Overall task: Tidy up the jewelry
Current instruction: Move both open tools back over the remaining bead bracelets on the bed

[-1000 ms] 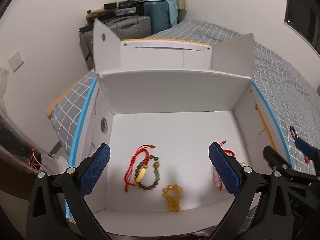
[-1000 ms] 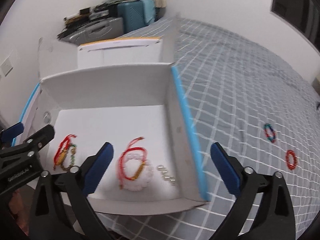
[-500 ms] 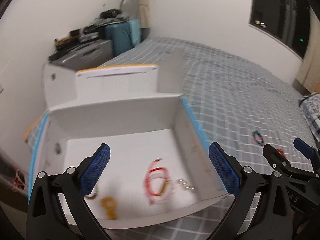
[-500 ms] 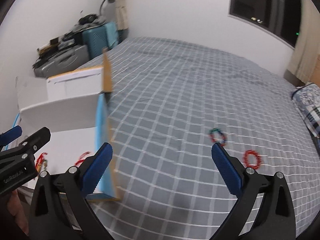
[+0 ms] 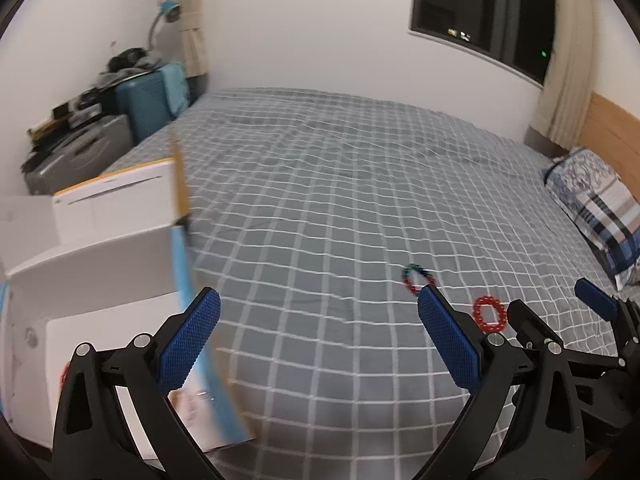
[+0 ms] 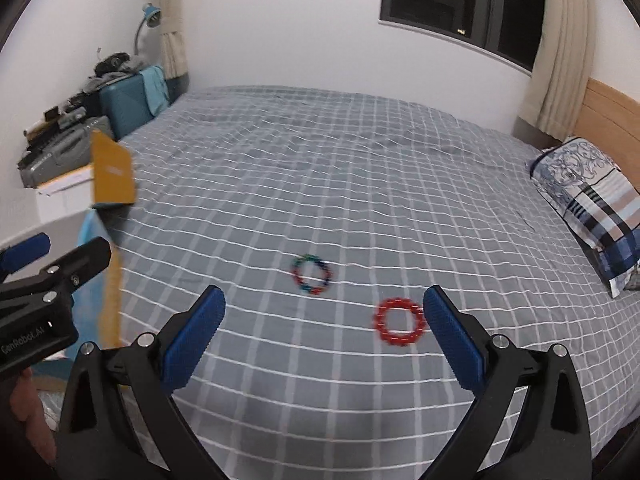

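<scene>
Two bead bracelets lie on the grey checked bed: a multicoloured one (image 6: 312,275) and a red one (image 6: 399,321). Both also show in the left wrist view, the multicoloured one (image 5: 417,278) just beyond my left gripper's right finger and the red one (image 5: 489,314) to its right. My right gripper (image 6: 324,334) is open and empty, hovering just short of both bracelets. My left gripper (image 5: 319,336) is open and empty over the bed, beside the white jewelry box (image 5: 92,256). A red bracelet (image 5: 64,372) peeks out inside the box.
The box's blue-edged wall (image 5: 192,304) and brown flap (image 6: 112,176) stand at the left. Suitcases and clutter (image 6: 80,128) sit at the far left wall. A patterned pillow (image 6: 592,208) lies at the right by the wooden headboard (image 6: 616,116).
Both grippers have swung right, away from the open box and toward the two bracelets on the bed. Both stay open and empty.
</scene>
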Action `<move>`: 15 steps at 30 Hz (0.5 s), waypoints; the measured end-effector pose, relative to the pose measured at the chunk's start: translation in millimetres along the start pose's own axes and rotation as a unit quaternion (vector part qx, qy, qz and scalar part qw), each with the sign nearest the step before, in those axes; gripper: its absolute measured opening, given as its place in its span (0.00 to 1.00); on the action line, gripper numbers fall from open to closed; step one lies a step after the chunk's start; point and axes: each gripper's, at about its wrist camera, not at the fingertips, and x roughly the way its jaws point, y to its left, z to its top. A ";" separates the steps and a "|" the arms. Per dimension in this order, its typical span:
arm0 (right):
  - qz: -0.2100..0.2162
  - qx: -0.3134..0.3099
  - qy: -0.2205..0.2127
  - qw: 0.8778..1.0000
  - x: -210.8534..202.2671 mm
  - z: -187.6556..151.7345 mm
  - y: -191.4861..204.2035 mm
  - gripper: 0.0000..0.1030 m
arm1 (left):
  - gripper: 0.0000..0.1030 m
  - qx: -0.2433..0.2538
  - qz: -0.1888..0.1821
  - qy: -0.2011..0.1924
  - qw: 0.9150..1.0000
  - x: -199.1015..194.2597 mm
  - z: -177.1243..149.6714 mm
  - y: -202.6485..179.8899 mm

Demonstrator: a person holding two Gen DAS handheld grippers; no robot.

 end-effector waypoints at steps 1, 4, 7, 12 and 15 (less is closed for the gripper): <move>-0.004 0.002 0.003 1.000 7.4 -1.8 -10.2 0.93 | 0.94 0.006 -0.003 0.003 1.000 7.8 0.4 -9.0; -0.006 0.020 0.019 1.000 33.5 -8.8 -37.6 0.93 | 0.94 0.016 -0.012 0.017 1.000 35.7 1.7 -32.6; -0.008 0.034 0.037 0.999 59.1 -17.3 -58.3 0.93 | 0.94 0.022 -0.017 0.030 0.999 62.5 1.8 -50.9; 0.003 0.056 0.058 0.997 101.1 -30.7 -87.1 0.93 | 0.94 0.033 -0.028 0.057 0.997 115.7 2.6 -79.6; 0.004 0.058 0.081 0.995 123.8 -36.0 -96.1 0.93 | 0.94 0.042 -0.023 0.065 0.997 142.3 2.0 -91.2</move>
